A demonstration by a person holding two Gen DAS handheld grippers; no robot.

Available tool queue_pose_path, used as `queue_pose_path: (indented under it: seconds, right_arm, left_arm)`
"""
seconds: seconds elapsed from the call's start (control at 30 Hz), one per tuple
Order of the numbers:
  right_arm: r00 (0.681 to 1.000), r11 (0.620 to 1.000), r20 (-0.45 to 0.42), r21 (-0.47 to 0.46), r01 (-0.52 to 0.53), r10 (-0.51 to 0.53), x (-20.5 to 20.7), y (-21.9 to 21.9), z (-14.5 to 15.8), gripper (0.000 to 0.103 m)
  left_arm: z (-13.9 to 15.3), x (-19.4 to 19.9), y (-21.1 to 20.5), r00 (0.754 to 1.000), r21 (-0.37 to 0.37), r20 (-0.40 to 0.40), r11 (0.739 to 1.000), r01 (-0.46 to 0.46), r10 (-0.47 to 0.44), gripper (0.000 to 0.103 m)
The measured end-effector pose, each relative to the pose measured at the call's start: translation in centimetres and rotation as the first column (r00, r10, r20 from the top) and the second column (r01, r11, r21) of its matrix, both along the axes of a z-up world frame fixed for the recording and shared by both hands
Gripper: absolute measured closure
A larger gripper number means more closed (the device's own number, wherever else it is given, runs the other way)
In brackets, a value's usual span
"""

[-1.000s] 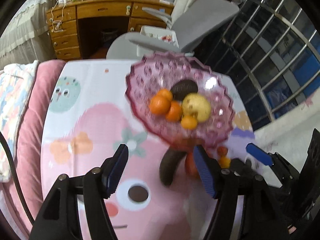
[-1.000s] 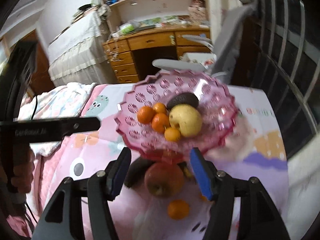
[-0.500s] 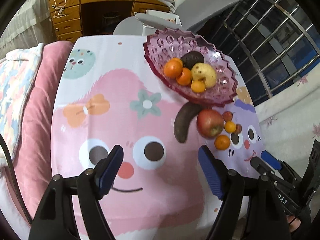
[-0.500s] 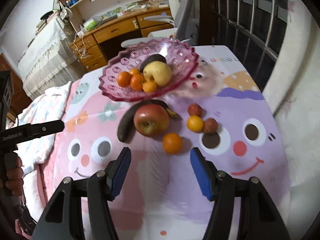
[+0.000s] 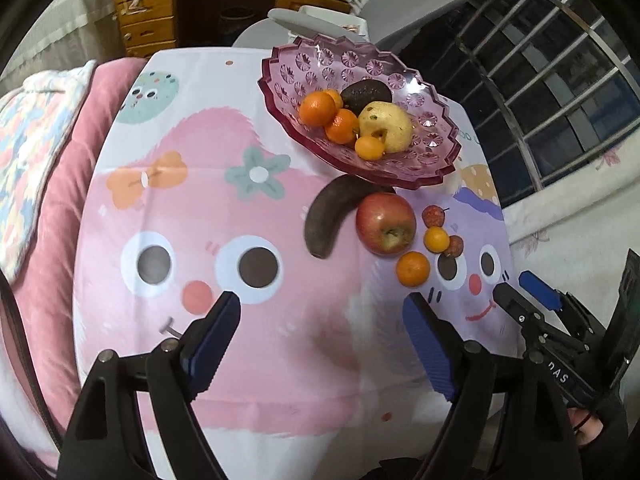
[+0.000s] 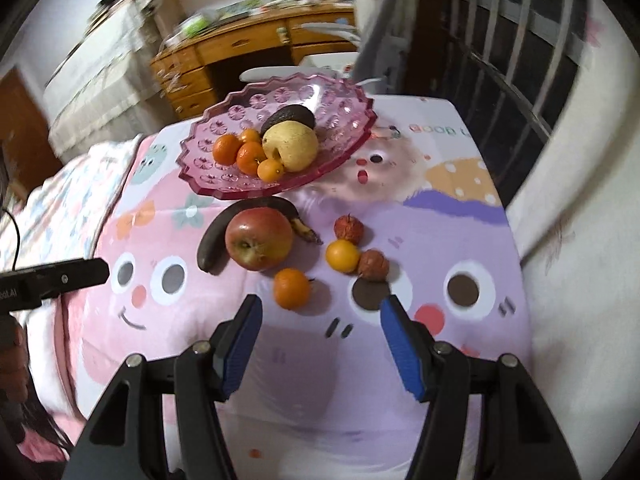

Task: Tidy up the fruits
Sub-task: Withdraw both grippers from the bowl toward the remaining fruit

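Observation:
A pink glass fruit bowl (image 5: 432,160) (image 6: 224,184) stands at the far side of the table and holds several small oranges, a yellow pear (image 5: 386,126) (image 6: 294,146) and a dark avocado (image 5: 366,92). In front of it on the cloth lie a blackened banana (image 5: 330,212) (image 6: 212,244), a red apple (image 5: 386,224) (image 6: 258,238), two small oranges (image 5: 413,268) (image 6: 292,288) and two small reddish fruits (image 6: 349,227). My left gripper (image 5: 322,332) is open and empty near the table's front edge. My right gripper (image 6: 320,334) is open and empty, just short of the nearest orange.
The table carries a pink and purple cartoon cloth (image 5: 248,200). A pink cushioned bed edge (image 5: 48,216) lies to the left. A grey chair (image 5: 400,4) and a wooden desk (image 5: 200,0) stand behind the table. Window bars (image 5: 540,92) run along the right.
Both grippers have pulled back from the bowl toward the table's near edge, so the loose fruit in front of the bowl now shows fully. Both stay open.

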State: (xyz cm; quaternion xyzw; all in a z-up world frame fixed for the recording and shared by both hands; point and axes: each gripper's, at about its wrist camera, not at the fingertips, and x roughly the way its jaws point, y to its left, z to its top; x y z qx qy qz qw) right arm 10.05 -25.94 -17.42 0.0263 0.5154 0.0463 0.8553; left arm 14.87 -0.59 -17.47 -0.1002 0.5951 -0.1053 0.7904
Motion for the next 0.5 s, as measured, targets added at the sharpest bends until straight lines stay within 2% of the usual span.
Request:
queue_pose_path:
  seconds: [0.17, 0.33, 0.5]
  right_arm:
    - [0.988, 0.988, 0.034, -0.013, -0.153, 0.153, 1.3, -1.4, -0.3, 0.041]
    - [0.949, 0.951, 0.075, -0.07, -0.301, 0.306, 1.9, -2.0, -1.4, 0.041]
    - [0.907, 0.91, 0.097, -0.117, -0.398, 0.409, 2.2, -2.4, -3.3, 0.041]
  left_arm:
    - [-0.8, -0.5, -2.7, 0.996, 0.003, -0.021, 0.996, -0.084, 0.084, 0.015]
    - [-2.3, -0.4, -5.0, 0.99, 0.003, -0.063, 0.992, -0.127, 0.127, 0.015]
    - [-4.1, 0.2, -6.9, 0.983, 0.006, -0.102, 0.988, -0.156, 0.156, 0.015]
